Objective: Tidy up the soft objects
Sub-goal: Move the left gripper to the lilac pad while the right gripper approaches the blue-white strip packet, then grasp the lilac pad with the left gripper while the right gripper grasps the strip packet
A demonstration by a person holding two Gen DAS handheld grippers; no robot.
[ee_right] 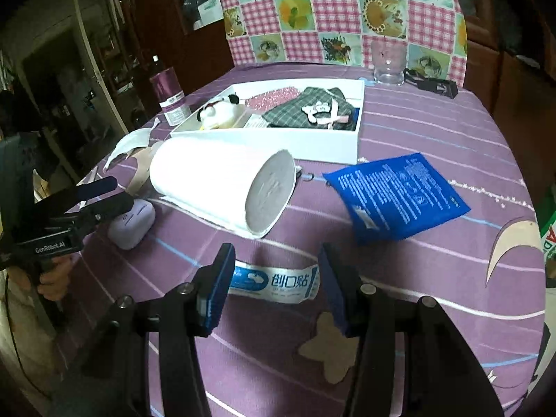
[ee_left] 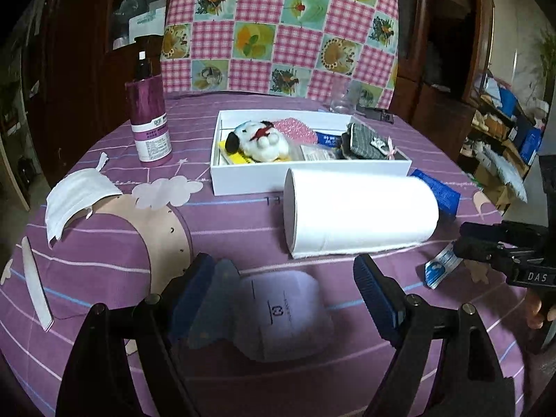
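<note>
The paper roll (ee_left: 361, 210) lies on its side in the middle of the purple tablecloth (ee_left: 104, 278), and we place everything else from it. Far to its left we see a white face mask (ee_left: 74, 199) near the table's left edge, with the purple bottle (ee_left: 149, 123) standing behind that. Just in front of the roll and to its left sits the lilac pouch (ee_left: 288, 312), and our left gripper (ee_left: 283, 286) straddles it with its jaws wide apart, the pads clear of it on both sides. Directly behind the roll, almost touching, runs the front wall of the white box (ee_left: 312, 173) holding the plush dog (ee_left: 260, 140). In front of the roll's right end lies the bandage packet (ee_right: 278, 283); our right gripper (ee_right: 274, 279) has it between half-parted jaws, and we cannot tell whether the pads touch it. Right of the roll rests the blue pack (ee_right: 396, 196), with bare cloth beyond to the table's edge.
</note>
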